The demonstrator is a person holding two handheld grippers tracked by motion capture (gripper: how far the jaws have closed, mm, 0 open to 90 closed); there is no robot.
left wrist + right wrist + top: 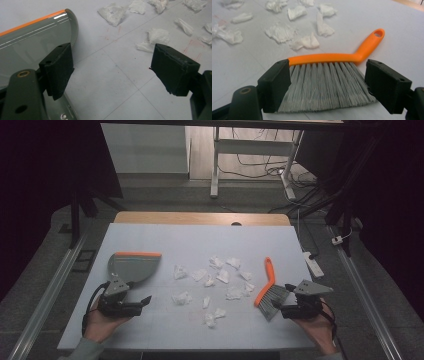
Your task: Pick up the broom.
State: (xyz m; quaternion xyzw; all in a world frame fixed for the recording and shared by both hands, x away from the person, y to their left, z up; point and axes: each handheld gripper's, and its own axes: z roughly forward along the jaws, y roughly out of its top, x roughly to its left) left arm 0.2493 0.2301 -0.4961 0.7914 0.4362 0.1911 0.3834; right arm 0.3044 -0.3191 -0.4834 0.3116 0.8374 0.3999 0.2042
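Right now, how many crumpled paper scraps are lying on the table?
About 14 paper scraps, though small ones may blur together. All lie mid-table between the dustpan and the brush: roughly nine in an upper band, five nearer the person.

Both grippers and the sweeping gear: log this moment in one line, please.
left gripper: open, beside dustpan | right gripper: open, straddling brush bristles | paper scraps: scattered on table, unswept
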